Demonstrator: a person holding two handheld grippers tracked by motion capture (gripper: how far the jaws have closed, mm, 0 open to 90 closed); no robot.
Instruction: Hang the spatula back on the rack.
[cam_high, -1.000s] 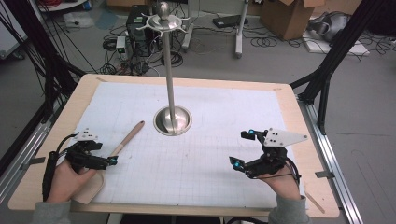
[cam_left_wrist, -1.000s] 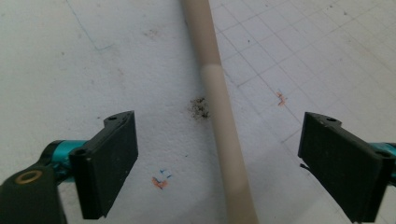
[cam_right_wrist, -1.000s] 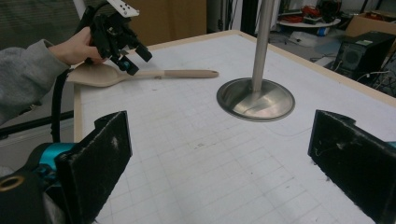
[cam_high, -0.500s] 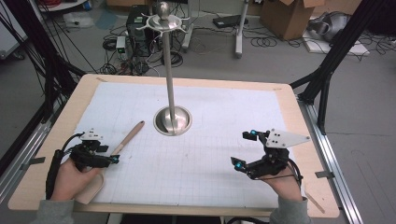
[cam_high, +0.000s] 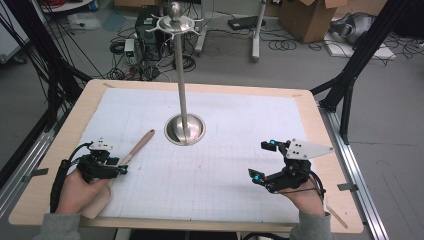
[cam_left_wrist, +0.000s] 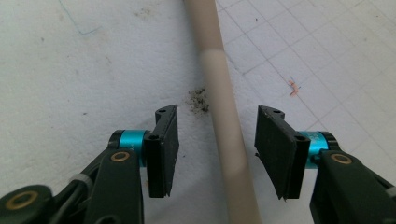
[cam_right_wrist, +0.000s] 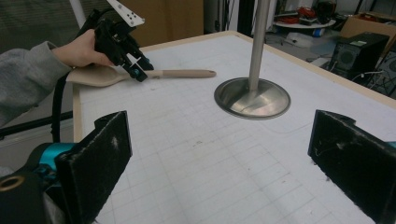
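Right now the wooden spatula lies flat on the white gridded mat, to the left of the metal stand's round base, its handle end pointing toward that base and its broad blade end under the person's left hand near the table's front edge. Seen in the left gripper view, the handle runs up between the two black pads with a gap on each side, so nothing is clamped; the jaws have just been closing around it and do not yet press on it. A small dark smudge marks the mat just beside the handle. The left gripper sits astride the handle, well to the left of the base. The right gripper rests well to the right of the base, held in the right hand, its jaws spread wide with only bare mat between them. From the base a slim steel pole rises upright to a hooked top.
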